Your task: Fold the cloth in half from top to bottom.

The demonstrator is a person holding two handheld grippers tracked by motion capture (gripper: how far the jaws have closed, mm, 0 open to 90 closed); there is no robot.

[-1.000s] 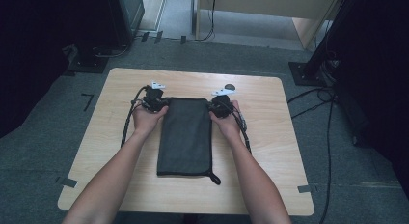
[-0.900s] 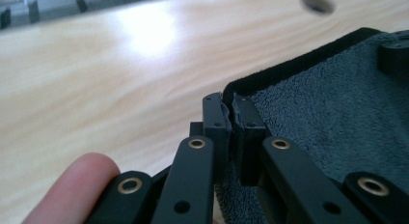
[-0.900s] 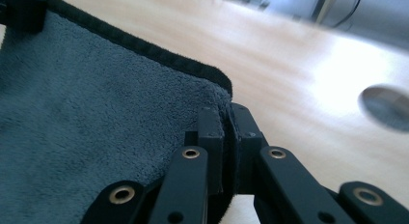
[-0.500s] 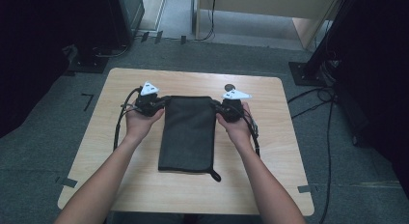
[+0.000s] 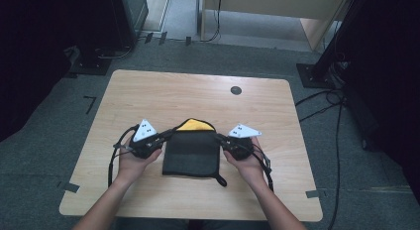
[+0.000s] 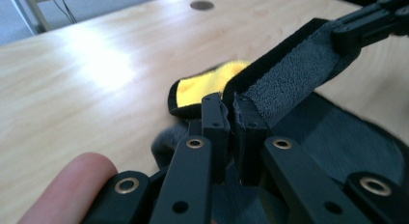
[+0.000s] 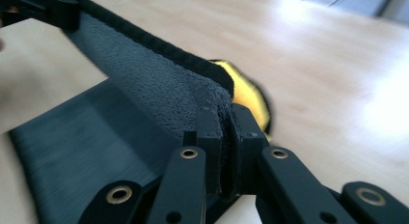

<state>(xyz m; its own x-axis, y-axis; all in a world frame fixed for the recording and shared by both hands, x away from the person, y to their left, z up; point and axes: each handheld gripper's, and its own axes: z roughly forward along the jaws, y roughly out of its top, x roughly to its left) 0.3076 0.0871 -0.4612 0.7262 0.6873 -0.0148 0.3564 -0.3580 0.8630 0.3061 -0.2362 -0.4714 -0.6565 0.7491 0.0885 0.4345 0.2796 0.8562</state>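
Observation:
A black cloth with a yellow underside [image 5: 192, 149] lies folded in the middle of the wooden table [image 5: 198, 98]. A strip of yellow [image 5: 191, 124] shows at its far edge. My left gripper [image 5: 166, 136] is shut on the cloth's far left corner, and my right gripper [image 5: 219, 138] is shut on its far right corner. In the left gripper view the jaws clamp the black edge [image 6: 284, 74], which stretches taut to the other gripper [image 6: 371, 21]. The right gripper view shows the same fuzzy edge [image 7: 159, 74] pinched between its jaws, with yellow [image 7: 248, 96] behind.
A small dark round hole [image 5: 236, 90] sits in the tabletop at the far right of centre. Black stands and cables [image 5: 332, 98] ring the table on the grey floor. Bare wood lies beyond the cloth.
Both grippers have pulled the cloth's far edge back toward the person, folding it over itself. The cloth is now about half as long, and its yellow underside shows at the fold.

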